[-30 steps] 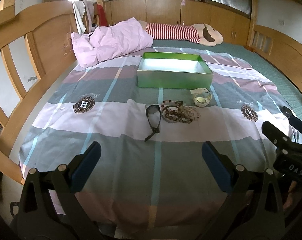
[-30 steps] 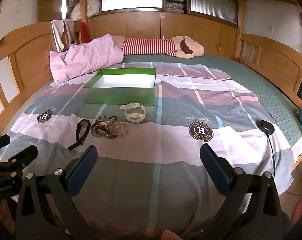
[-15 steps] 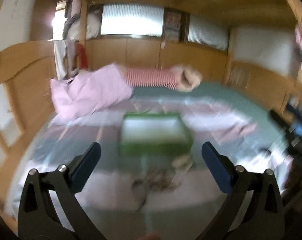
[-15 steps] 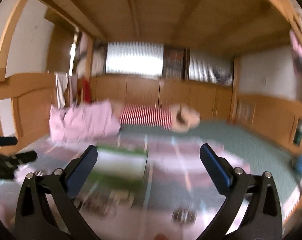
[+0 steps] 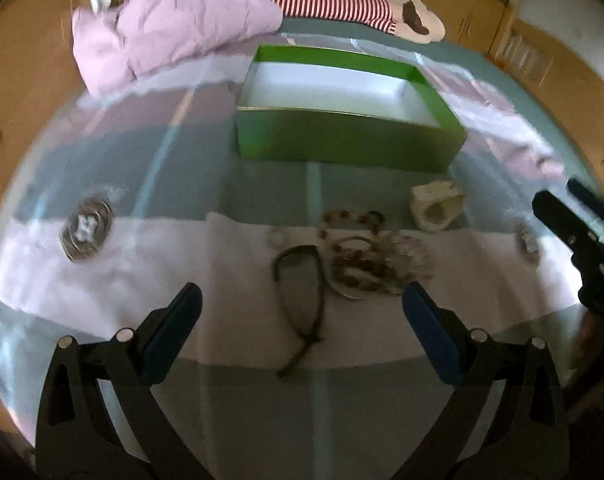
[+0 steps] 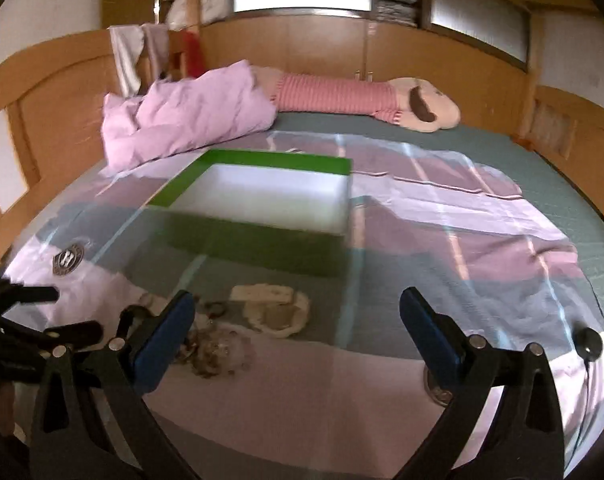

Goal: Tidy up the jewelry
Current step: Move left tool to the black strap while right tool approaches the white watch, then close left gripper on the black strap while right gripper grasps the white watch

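The box (image 5: 349,144) is green outside, white inside. The bedspread (image 5: 222,184) runs in lilac, grey and white bands. Behind the box lie a pink quilt (image 6: 190,120) and a red-and-white striped plush (image 5: 329,4). The fingers (image 5: 174,332) are blue-padded.

Both cameras look from the foot of the bed (image 5: 102,288) toward its head. The left wrist view tilts down, close above the heap of jewelry (image 5: 361,260) near the foot edge, with the green box (image 5: 341,140) beyond. The right wrist view sits further right and faces more level, taking in the far wall. Both views share the box (image 6: 254,240), the jewelry (image 6: 218,352) and the pink quilt (image 6: 182,120).
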`<state>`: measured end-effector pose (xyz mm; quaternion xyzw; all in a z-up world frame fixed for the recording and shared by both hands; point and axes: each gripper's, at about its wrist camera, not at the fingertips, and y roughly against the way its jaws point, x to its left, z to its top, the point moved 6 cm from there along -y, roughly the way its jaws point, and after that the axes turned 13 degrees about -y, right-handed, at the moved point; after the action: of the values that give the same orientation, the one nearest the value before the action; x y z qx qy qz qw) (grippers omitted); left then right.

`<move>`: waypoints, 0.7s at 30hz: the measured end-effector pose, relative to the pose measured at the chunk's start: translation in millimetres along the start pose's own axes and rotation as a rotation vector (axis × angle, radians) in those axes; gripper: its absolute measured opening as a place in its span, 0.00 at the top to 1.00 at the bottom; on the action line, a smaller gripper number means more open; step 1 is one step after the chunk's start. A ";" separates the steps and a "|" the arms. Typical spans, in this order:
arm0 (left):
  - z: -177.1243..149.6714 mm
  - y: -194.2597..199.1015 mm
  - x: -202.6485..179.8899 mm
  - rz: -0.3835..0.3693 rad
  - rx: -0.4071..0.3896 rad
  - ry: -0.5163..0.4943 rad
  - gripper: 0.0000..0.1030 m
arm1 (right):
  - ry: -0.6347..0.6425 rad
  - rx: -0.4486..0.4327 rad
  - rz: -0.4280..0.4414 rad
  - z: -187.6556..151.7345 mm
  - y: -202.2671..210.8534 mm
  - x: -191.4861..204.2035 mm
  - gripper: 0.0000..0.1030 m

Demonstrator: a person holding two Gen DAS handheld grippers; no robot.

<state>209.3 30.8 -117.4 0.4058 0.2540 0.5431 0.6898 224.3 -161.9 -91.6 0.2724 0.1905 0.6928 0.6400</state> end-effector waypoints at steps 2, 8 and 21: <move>-3.1 -9.3 -3.3 0.001 0.026 -0.001 0.04 | 0.028 0.017 0.002 -5.0 -6.2 10.7 0.02; -5.7 -35.9 -5.0 -0.036 0.070 0.019 0.04 | 0.039 0.086 -0.004 -16.6 -39.5 26.7 0.02; -10.5 -94.8 -0.1 -0.045 0.168 0.030 0.14 | -0.021 0.210 -0.070 -25.6 -103.0 16.4 0.02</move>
<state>252.5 26.1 -202.3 0.4485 0.3180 0.5101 0.6614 288.5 -132.3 -172.5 0.3381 0.2648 0.6434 0.6338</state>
